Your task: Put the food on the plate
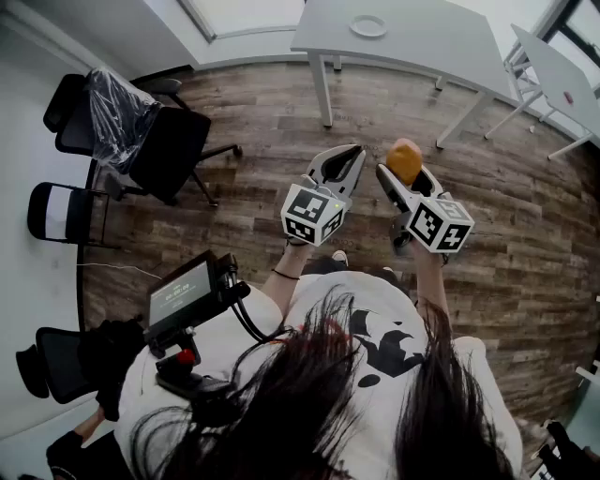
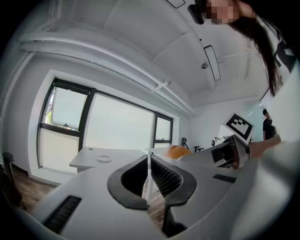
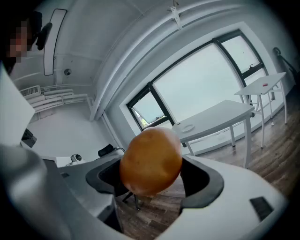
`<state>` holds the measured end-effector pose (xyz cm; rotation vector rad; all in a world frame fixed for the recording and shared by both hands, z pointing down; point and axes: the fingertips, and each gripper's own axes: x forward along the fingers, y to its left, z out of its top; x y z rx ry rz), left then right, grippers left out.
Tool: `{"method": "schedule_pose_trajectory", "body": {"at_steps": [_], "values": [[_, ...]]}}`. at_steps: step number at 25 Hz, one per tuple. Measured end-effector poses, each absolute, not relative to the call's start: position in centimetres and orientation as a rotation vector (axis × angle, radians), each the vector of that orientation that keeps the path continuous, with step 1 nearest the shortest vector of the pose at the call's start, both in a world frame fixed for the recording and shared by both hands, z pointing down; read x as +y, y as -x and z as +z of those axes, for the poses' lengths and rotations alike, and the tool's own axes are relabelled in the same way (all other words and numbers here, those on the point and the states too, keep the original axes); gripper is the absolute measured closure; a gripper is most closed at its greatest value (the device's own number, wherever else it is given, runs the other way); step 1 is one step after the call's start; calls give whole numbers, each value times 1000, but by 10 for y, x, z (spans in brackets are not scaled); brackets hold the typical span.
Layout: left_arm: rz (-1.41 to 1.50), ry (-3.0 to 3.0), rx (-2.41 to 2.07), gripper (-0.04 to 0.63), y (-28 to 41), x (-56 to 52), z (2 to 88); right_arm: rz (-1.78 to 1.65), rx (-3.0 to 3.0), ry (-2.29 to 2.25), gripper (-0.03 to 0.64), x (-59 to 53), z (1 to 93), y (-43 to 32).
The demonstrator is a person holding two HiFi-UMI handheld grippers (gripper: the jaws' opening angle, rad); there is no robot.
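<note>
You are gripping the round orange food [image 3: 151,161] in your right tongs [image 1: 404,171] at mid-frame, left tongs [image 1: 343,165] closed and empty, the plate [image 1: 367,26] still waiting on the desk [image 1: 427,42] up top.

Floor: grey-brown wood planks [image 1: 281,112], laid in long boards.
Tables: a white table [image 1: 422,42] on white legs near the window; a second white table [image 1: 553,70] just to its right.
Chairs: a black office chair [image 1: 173,150] with clear plastic over its back (crumpled, shiny); a second chair [image 1: 61,211] with a pale back, left of it; a third chair [image 1: 42,361] low at the left edge.
Windows: wide panes [image 2: 117,131] in dark frames, washed out bright.
Walls: white [image 2: 28,122].
Ceiling: white [image 2: 140,33], with a long panel [image 2: 212,63].
Light: soft, even daylight.
</note>
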<state>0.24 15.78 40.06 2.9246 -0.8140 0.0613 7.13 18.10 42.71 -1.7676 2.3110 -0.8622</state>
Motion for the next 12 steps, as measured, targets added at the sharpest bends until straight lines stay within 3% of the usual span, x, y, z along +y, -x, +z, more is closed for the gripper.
{"method": "schedule_pose_trajectory", "body": {"at_steps": [12], "values": [[87, -2923, -801, 589, 4, 150, 407, -840, 2303, 1780, 235, 170, 430, -66]]}}
